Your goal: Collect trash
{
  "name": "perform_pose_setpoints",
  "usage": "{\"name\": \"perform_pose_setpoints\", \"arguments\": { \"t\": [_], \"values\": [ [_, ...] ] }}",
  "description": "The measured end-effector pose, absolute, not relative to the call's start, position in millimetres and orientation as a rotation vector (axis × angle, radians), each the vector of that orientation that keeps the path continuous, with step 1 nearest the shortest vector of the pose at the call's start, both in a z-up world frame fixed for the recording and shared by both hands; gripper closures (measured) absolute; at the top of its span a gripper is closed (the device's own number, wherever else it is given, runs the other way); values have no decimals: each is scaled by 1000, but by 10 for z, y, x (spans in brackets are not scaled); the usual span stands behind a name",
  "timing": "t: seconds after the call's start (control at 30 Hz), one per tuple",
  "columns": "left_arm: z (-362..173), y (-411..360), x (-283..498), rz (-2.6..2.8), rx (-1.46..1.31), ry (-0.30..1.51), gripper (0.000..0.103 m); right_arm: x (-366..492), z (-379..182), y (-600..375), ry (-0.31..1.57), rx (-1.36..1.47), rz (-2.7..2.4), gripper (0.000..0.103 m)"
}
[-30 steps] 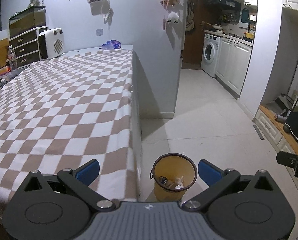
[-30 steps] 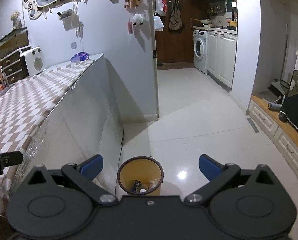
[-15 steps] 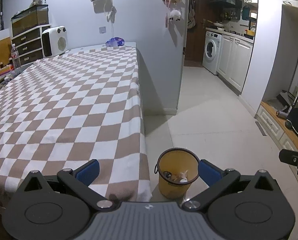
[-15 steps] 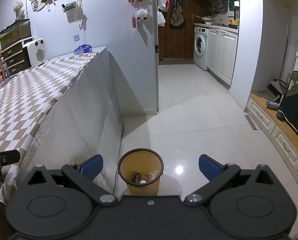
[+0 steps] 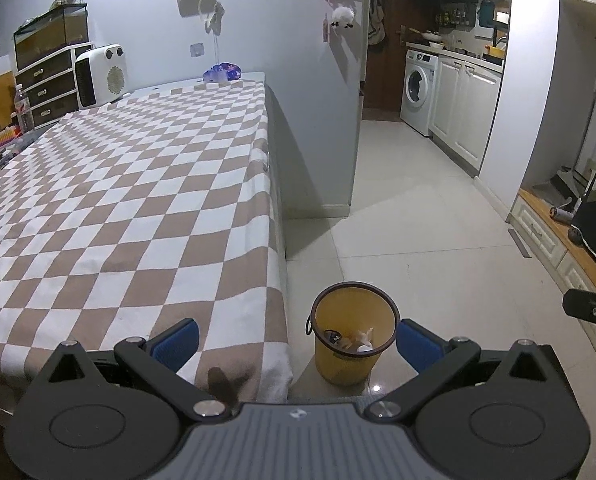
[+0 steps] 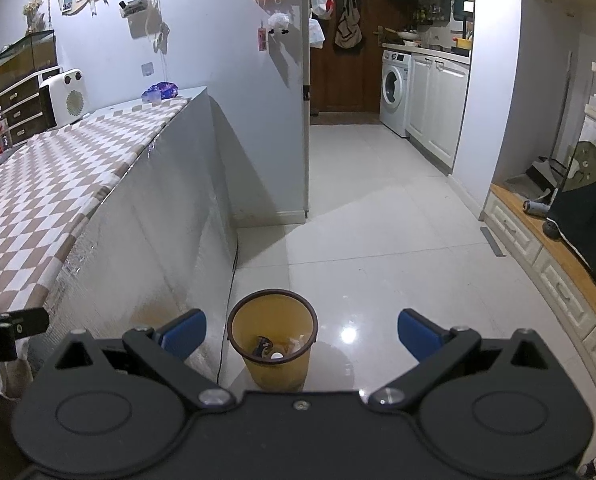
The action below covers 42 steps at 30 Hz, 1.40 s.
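- The yellow bin stood on the tiled floor just beside the near corner of the bench, upright, with several pieces of trash lying at its bottom; individual items were too small to identify.
- The checkered cloth on the bench showed no loose litter. A small purple-blue object lay at the far end of the bench from the bin; whether it counted as trash could not be determined.
- Judgement: collection appeared largely complete, with at most that far item outstanding.
- The left gripper was spread wide, holding and touching nothing, poised above the bench corner and the bin.
- The right gripper was likewise spread wide and empty, over the floor with the bin between its fingers in view.
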<state>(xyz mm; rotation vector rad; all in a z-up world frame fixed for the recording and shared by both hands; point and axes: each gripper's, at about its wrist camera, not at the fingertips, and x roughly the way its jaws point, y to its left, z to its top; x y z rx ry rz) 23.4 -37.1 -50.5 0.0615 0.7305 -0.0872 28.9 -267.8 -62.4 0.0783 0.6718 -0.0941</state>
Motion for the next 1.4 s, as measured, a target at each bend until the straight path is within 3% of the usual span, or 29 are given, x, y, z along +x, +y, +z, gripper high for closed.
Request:
{"name": "perform_pose_setpoints", "arguments": {
  "t": [1.4],
  "values": [
    [-464, -398, 202, -95, 48, 715, 0, 278, -646, -2636, 686, 63, -89, 0]
  ]
}}
